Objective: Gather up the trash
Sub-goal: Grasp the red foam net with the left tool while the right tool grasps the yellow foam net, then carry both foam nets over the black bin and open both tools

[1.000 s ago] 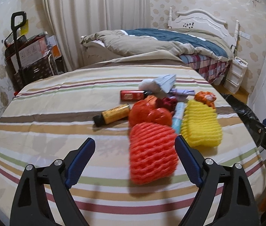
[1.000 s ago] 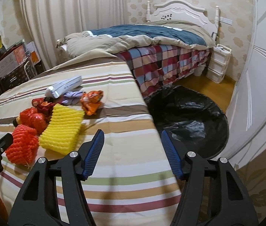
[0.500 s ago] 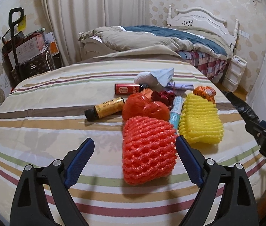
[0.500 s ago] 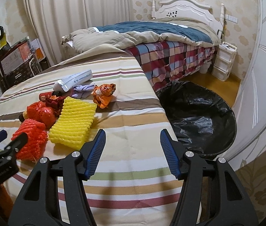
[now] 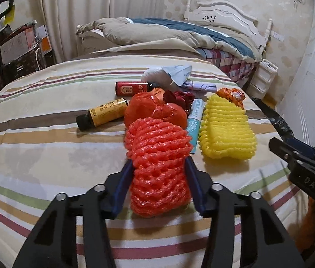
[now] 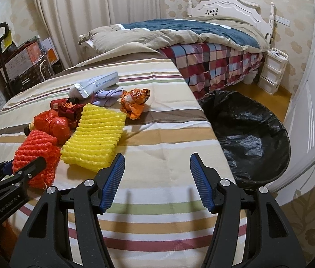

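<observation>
Trash lies heaped on a striped bedspread (image 5: 34,138). My left gripper (image 5: 159,162) is closing its jaws on a red foam net (image 5: 157,138), and both blue pads press into its sides. Right of it lie a yellow foam net (image 5: 226,131), a blue tube (image 5: 195,120) and a red plastic bag (image 5: 153,111). My right gripper (image 6: 157,156) hangs open over bare bedspread, with nothing between its fingers, just right of the yellow foam net (image 6: 94,134). A bin lined with a black bag (image 6: 246,134) stands on the floor off the bed's right edge.
Farther back in the heap are a yellow-labelled bottle (image 5: 103,114), a red bottle (image 5: 130,88), a white package (image 5: 175,73) and a crumpled orange wrapper (image 6: 135,100). A second bed with a checked sheet (image 6: 213,60) stands behind. A cart of boxes (image 6: 23,60) is at the far left.
The left jaws have swung in from wide open and now squeeze the red foam net. The right gripper has crept a little forward, still open.
</observation>
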Demonstrator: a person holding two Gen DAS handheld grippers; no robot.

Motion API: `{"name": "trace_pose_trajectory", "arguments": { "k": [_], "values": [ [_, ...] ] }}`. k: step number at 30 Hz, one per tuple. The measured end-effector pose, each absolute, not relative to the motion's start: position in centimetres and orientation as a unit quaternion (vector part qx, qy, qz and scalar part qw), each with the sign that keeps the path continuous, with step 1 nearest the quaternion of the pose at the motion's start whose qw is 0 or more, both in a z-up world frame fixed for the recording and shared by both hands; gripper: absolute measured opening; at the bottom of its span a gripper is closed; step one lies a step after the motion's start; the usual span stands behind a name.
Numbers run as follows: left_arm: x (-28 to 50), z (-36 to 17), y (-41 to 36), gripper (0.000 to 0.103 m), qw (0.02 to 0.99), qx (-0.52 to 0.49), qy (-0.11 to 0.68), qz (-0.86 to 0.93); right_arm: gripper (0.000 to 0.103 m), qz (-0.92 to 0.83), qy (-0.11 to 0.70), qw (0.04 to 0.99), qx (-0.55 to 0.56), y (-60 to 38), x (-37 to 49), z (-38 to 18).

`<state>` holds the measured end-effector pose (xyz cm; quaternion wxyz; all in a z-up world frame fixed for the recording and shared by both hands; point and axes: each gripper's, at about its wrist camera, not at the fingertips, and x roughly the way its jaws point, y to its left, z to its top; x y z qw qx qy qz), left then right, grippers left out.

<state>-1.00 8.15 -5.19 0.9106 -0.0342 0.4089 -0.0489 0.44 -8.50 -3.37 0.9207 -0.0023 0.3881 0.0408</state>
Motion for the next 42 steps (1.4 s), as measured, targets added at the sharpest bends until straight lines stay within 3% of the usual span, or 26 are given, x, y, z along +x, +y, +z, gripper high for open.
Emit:
{"name": "trace_pose_trajectory", "arguments": {
  "k": [10, 13, 17, 25, 30, 36, 42],
  "values": [
    [-2.0, -3.8, 10.7, 0.041, 0.923, -0.04, 0.383, -0.022, 0.06, 0.078, 0.392, 0.916, -0.011, -5.1, 1.2, -3.1],
    [-2.1, -3.6, 11.9, 0.041, 0.926, -0.036, 0.375, -0.003, 0.071, 0.093, 0.392, 0.915, -0.011, -3.6, 1.5, -2.9],
    [-1.9, -3.7, 13.8, 0.041, 0.927, -0.044, 0.372, 0.016, 0.076, 0.103, 0.388, 0.916, -0.023, -1.6, 2.1, -2.8],
    [-1.3, -4.2, 15.5, 0.041, 0.925, -0.061, 0.373, 0.027, 0.077, 0.08, 0.416, 0.905, -0.038, -0.3, 4.0, -4.4],
    [-1.1, -4.7, 15.6, 0.041, 0.923, -0.067, 0.378, 0.023, 0.059, 0.091, 0.434, 0.896, -0.023, -0.6, 4.0, -5.1],
    [-1.4, -4.4, 15.4, 0.041, 0.924, -0.069, 0.375, 0.017, 0.051, 0.104, 0.421, 0.901, -0.023, -0.8, 2.8, -4.8],
    [-1.9, -3.8, 14.7, 0.04, 0.926, -0.07, 0.37, 0.006, 0.049, 0.104, 0.398, 0.911, -0.023, -1.8, 1.6, -3.4]
  ]
}}
